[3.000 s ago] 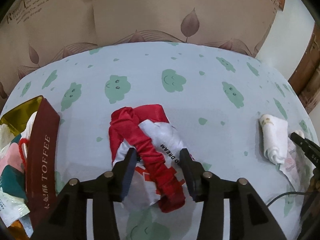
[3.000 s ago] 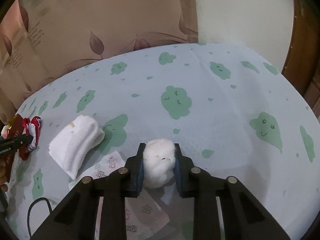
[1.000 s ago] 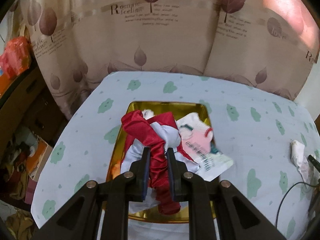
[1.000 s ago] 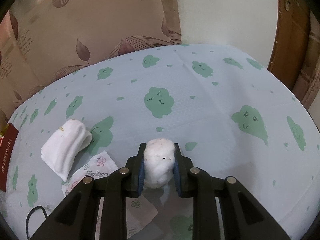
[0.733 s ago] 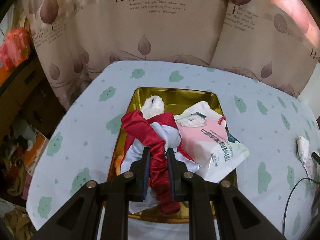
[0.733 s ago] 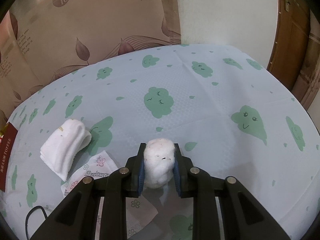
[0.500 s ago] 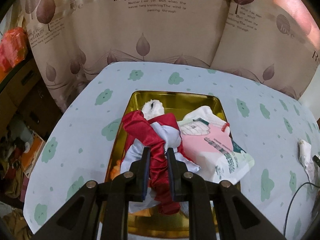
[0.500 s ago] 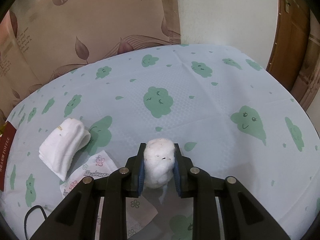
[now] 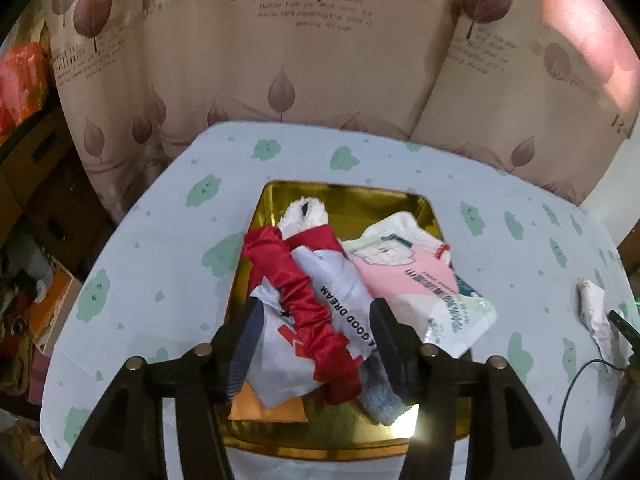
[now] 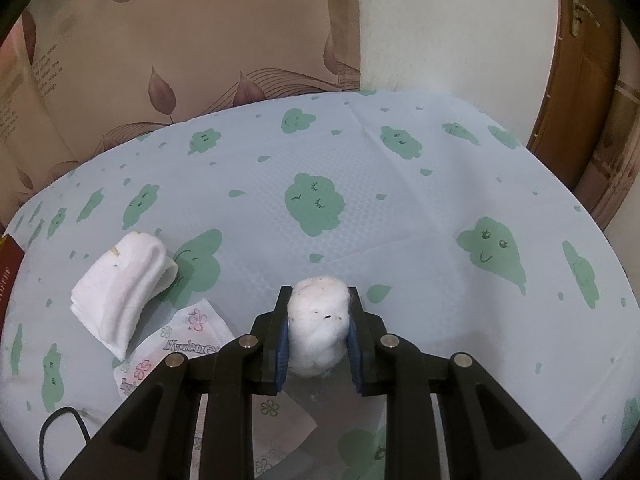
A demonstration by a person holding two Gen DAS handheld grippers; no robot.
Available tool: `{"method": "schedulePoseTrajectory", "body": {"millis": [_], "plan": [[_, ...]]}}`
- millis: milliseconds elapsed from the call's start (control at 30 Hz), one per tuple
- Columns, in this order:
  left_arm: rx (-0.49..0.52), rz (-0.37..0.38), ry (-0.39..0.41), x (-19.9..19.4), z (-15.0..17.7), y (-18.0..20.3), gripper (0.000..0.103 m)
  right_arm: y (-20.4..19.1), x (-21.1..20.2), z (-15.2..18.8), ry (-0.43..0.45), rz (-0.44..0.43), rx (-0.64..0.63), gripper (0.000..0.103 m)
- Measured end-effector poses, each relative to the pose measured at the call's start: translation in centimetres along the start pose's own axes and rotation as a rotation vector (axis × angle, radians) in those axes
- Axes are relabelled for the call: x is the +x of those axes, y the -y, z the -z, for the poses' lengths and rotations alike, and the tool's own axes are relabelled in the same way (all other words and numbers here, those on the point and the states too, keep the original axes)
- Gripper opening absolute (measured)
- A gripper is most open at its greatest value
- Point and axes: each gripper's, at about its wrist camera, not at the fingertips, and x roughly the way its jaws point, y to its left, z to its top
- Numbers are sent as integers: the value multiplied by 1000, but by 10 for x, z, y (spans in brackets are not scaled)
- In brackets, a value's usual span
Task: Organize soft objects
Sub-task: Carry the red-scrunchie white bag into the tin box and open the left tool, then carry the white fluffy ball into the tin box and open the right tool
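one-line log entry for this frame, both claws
left claw: open over red scrunchie in gold tin | right claw: shut on cotton ball | rolled towel: on table

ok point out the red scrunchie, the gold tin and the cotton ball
red scrunchie (image 9: pixel 308 304): left wrist view, middle of its ruched band
gold tin (image 9: pixel 344 196): left wrist view, bare far wall
cotton ball (image 10: pixel 318 320): right wrist view, front face

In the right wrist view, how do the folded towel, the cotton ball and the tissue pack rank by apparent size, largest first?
1. Tissue pack, though the right tongs hide part of it.
2. Towel.
3. Cotton ball, held in the tongs close to the camera, so it probably looks bigger than it is.
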Motion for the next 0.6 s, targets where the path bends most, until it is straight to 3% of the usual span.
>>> {"method": "schedulePoseTrajectory", "body": {"millis": [300,467,600], "plan": [[11,-40,94,-40,28,-4,58,-3,-27,6,139,-24,-33,22],[14,-104,147,-60,51,-17,58,-19,-44,3,145,-37,-77,22],[17,-131,166,-66,63,-24,58,-48,-66,-3,145,-108,-113,22]]}}
